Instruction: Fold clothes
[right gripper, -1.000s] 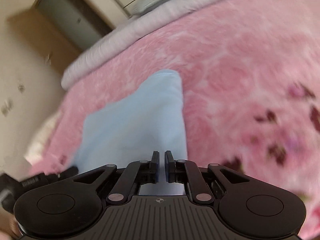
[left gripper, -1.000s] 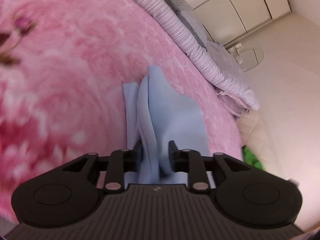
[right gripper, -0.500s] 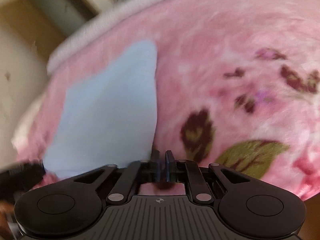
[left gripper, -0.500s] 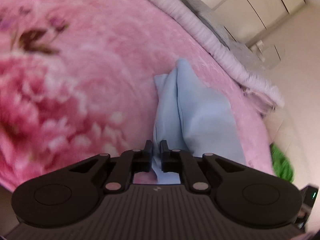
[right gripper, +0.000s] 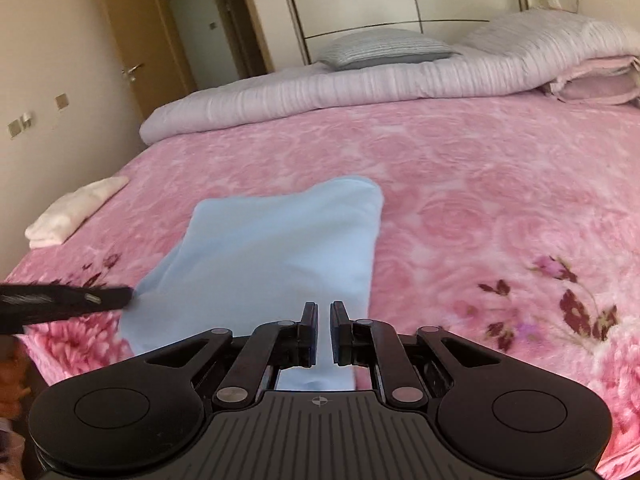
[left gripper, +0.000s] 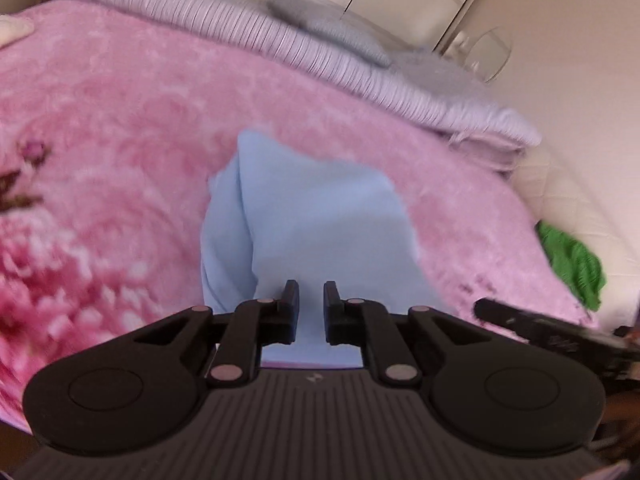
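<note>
A light blue garment [left gripper: 312, 224] lies folded on the pink floral blanket [left gripper: 120, 120]; it also shows in the right wrist view [right gripper: 272, 248]. My left gripper [left gripper: 311, 308] is over its near edge, jaws a little apart, with the cloth lying beneath the gap, not pinched. My right gripper [right gripper: 324, 330] is over the near right corner of the garment, jaws nearly closed with a thin gap, the cloth lying below them. The left gripper's finger shows as a black bar at the left of the right wrist view [right gripper: 68, 300].
A folded white cloth [right gripper: 76, 212] lies at the bed's left edge. A rolled lilac duvet [right gripper: 360, 84] and grey pillow [right gripper: 380, 48] lie at the bed's head. A green cloth [left gripper: 572, 264] lies off the bed's right side. Wardrobes and a door stand behind.
Both grippers have lowered the garment flat onto the blanket and levelled out. The left jaws, shut half a second ago, have parted. The right jaws have opened slightly.
</note>
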Demonstrator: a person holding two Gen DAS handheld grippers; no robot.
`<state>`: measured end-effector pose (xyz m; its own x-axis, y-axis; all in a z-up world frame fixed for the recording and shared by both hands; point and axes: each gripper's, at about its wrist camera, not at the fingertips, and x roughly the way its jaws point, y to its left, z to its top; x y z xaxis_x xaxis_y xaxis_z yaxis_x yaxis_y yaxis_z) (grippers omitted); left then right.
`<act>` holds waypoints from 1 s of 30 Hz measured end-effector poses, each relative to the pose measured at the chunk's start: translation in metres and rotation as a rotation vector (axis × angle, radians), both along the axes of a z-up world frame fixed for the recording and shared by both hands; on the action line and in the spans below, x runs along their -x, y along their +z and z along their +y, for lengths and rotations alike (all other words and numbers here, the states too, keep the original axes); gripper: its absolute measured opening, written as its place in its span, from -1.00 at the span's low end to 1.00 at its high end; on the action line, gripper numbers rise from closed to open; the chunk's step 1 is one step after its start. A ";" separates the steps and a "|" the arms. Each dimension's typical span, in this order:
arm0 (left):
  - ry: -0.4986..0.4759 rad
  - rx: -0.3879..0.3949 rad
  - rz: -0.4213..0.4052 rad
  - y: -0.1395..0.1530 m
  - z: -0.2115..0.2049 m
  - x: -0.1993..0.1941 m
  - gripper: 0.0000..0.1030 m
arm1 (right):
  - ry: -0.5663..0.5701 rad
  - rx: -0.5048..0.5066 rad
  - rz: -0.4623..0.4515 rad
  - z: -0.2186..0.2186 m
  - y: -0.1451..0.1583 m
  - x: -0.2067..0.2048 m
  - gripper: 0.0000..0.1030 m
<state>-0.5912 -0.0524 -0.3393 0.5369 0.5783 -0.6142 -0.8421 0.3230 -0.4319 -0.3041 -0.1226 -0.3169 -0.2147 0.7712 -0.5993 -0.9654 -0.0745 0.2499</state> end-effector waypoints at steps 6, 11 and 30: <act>0.017 -0.005 -0.015 0.006 -0.004 -0.003 -0.85 | 0.018 0.005 -0.042 0.004 0.008 -0.001 -0.81; -0.009 -0.042 0.051 0.023 -0.022 -0.005 -0.85 | 0.017 -0.034 -0.049 -0.007 0.015 0.019 -0.81; -0.065 -0.042 0.285 -0.006 -0.011 -0.032 -0.90 | 0.096 0.079 -0.132 0.006 -0.035 0.041 -0.81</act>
<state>-0.5593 -0.0639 -0.3454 0.3828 0.5767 -0.7217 -0.9045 0.3931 -0.1656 -0.3446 -0.1164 -0.3516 -0.2001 0.7005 -0.6851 -0.9797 -0.1529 0.1298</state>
